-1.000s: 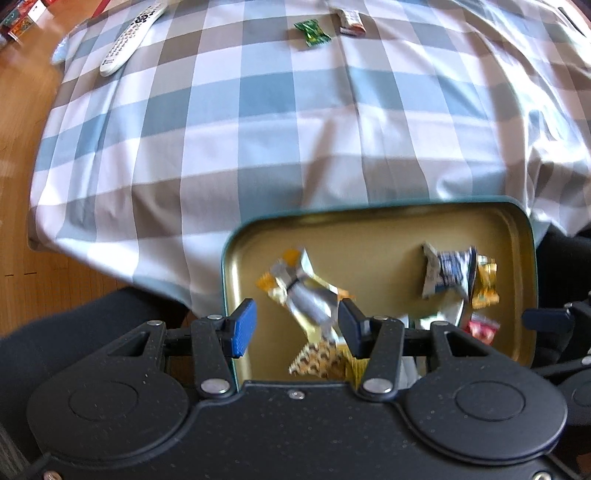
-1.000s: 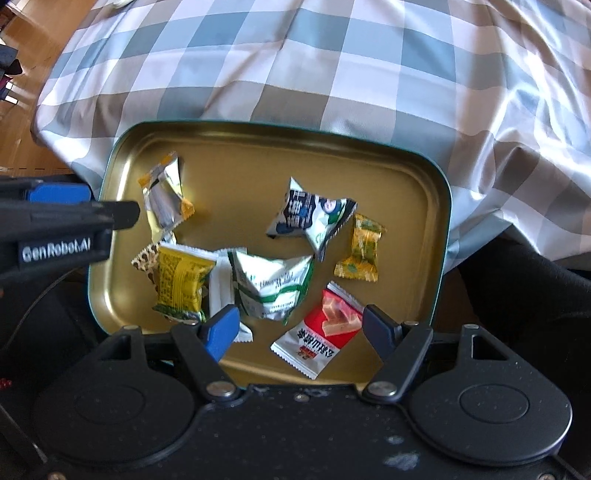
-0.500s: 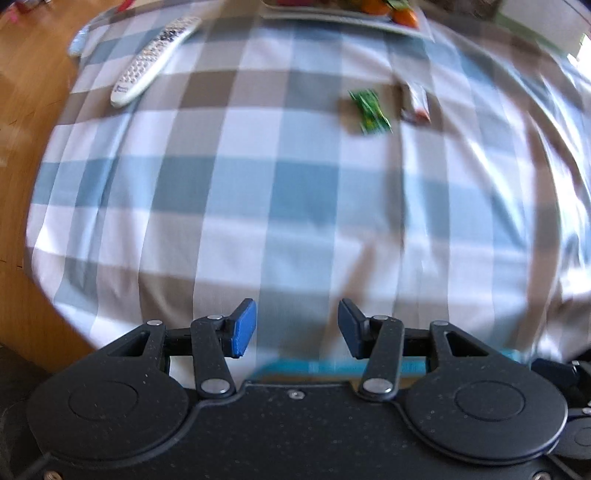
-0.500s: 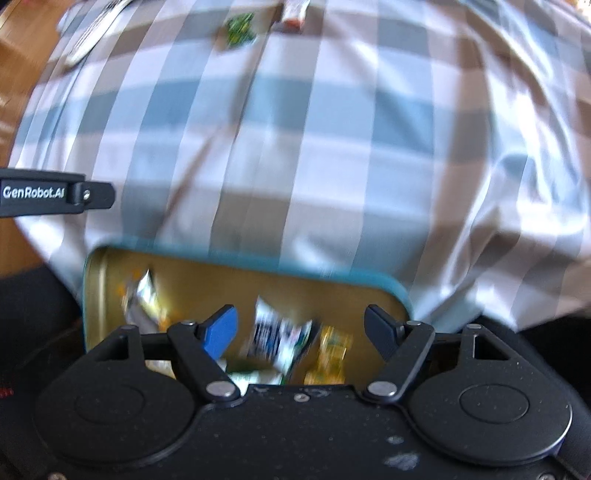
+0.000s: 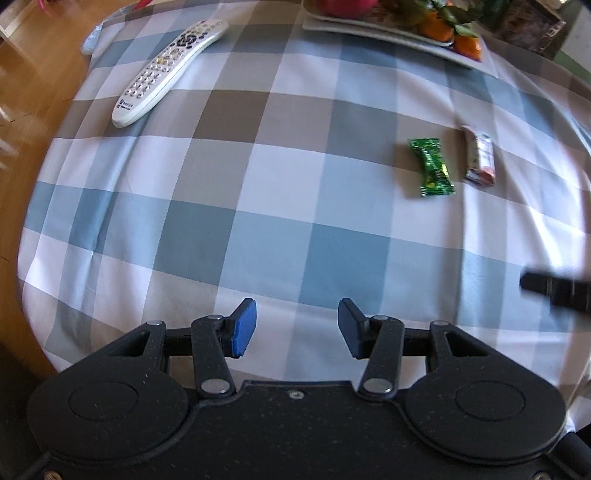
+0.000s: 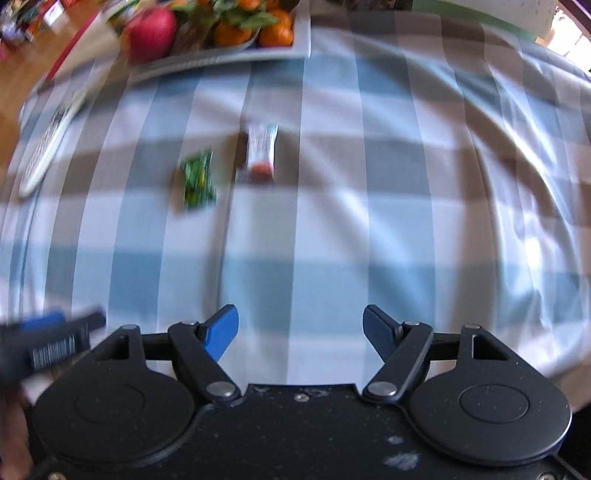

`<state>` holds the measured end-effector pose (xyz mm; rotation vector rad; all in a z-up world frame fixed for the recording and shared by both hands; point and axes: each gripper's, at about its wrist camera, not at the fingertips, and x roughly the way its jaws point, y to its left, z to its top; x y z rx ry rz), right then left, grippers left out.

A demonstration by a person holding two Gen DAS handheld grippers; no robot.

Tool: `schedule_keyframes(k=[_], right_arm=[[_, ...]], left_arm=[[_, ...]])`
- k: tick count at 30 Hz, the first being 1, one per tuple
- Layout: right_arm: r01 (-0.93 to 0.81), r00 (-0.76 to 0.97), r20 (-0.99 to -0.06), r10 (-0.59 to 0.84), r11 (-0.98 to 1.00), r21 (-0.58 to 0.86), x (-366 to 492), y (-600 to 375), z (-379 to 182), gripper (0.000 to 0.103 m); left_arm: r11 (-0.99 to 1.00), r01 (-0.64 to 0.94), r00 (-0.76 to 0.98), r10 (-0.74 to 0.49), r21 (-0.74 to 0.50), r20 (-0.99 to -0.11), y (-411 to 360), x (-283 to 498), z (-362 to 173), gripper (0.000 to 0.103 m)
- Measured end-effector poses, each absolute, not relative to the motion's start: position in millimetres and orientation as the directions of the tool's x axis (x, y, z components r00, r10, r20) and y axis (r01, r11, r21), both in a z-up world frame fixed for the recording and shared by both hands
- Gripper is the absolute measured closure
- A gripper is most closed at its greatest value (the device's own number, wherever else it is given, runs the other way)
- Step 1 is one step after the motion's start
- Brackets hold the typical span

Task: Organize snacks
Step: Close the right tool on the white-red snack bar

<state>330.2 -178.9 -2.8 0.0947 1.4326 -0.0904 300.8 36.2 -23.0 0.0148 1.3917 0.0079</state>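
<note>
On the checked tablecloth [image 5: 258, 206], left to right: one white remote control [image 5: 166, 70], logo unreadable; one green candy [image 5: 430, 166]; one white-and-red snack bar [image 5: 479, 159], print blurred; fruit tray [image 5: 399, 33] cut off at the top edge. Left gripper [image 5: 297, 328] and right gripper [image 6: 301, 332] both gape, empty, near the table edge, well short of both snacks.

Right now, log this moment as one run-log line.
left gripper: open, empty | right gripper: open, empty | green candy, white-red snack: side by side on checked cloth, untouched | next: likely pick-up
</note>
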Motion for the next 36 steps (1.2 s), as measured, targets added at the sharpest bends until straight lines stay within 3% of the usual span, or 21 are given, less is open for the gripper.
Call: schedule_keyframes(k=[4, 15, 23, 29, 31, 33, 36], right_arm=[[0.176, 0.157, -0.988, -0.014, 0.984, 0.014, 367, -179, -20, 0.033], [0.231, 0.262, -0.964, -0.044, 0.973, 0.018, 424, -168, -40, 0.034], [0.246, 0.242, -0.97, -0.002, 0.967, 0.06, 440, -160, -56, 0.061], [0.226, 0.222, -0.975, -0.032, 0.974, 0.019, 448, -154, -63, 0.067], [0.229, 0.193, -0.981, -0.037, 0.973, 0.009, 451, -156, -67, 0.079], [0.234, 0.19, -0.981, -0.036, 0.972, 0.01, 450, -158, -67, 0.083], [0.242, 0.187, -0.982, -0.039, 0.97, 0.008, 445, -166, -63, 0.083]], left_arm=[[1.0, -0.008, 0.16, 0.004, 0.003, -0.987, 37, 308, -27, 0.046], [0.999, 0.0, 0.137, -0.048, -0.048, -0.989, 31, 310, -26, 0.047], [0.997, -0.036, 0.133, -0.057, -0.062, -0.99, 38, 313, -25, 0.047], [0.997, -0.035, 0.139, -0.061, -0.067, -0.988, 37, 313, -24, 0.047], [0.997, -0.03, 0.14, -0.06, -0.065, -0.988, 35, 312, -24, 0.047], [0.998, -0.028, 0.139, -0.059, -0.064, -0.989, 34, 312, -24, 0.047], [0.998, -0.026, 0.142, -0.055, -0.059, -0.988, 32, 313, -25, 0.047]])
